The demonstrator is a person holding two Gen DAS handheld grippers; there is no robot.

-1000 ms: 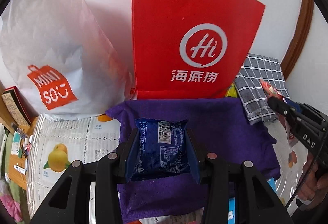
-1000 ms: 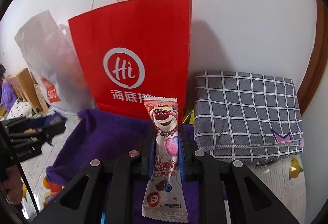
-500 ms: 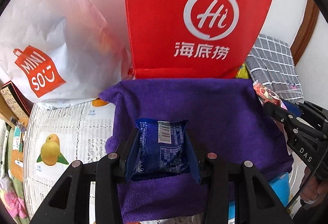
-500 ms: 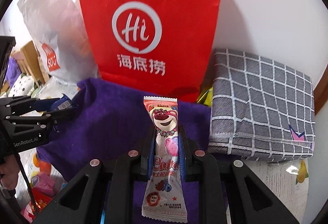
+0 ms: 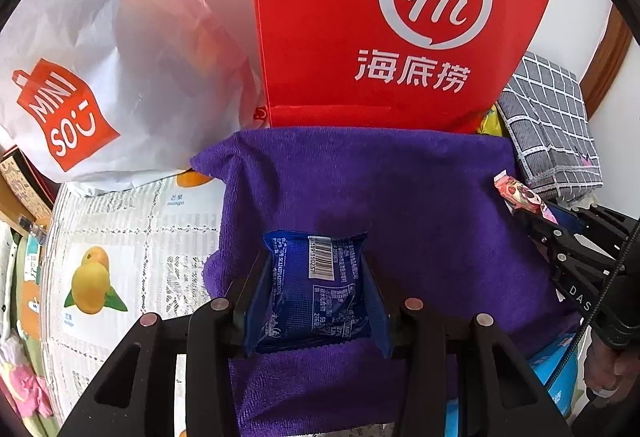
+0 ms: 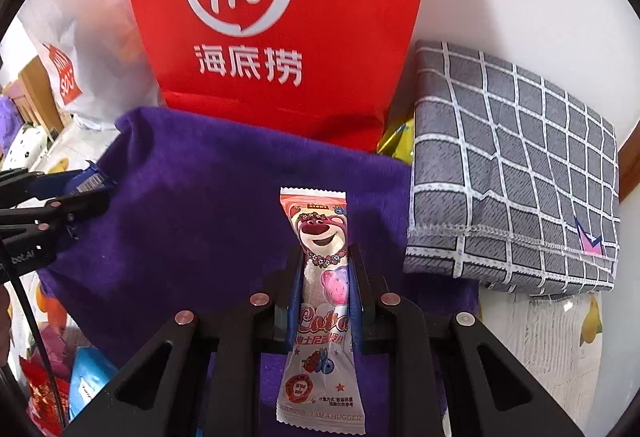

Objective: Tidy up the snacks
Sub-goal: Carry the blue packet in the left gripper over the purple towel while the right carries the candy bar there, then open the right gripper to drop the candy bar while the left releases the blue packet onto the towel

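My left gripper [image 5: 314, 269] is shut on a blue snack packet [image 5: 314, 289] with a barcode, held over a purple towel [image 5: 400, 197]. My right gripper [image 6: 324, 269] is shut on a pink bear-print lollipop packet [image 6: 320, 277], also over the purple towel [image 6: 192, 205]. The right gripper with the pink packet [image 5: 520, 193] shows at the right of the left wrist view. The left gripper with the blue packet [image 6: 86, 181] shows at the left of the right wrist view.
A red paper bag [image 5: 400, 17] stands behind the towel, a white Miniso bag [image 5: 100, 57] to its left, a folded grey checked cloth [image 6: 512, 173] to its right. Fruit-print table cover [image 5: 120, 237] lies at the left. Loose snack packets [image 6: 84, 381] lie at lower left.
Both grippers have moved forward and down toward the purple towel and red bag, each still holding its packet.
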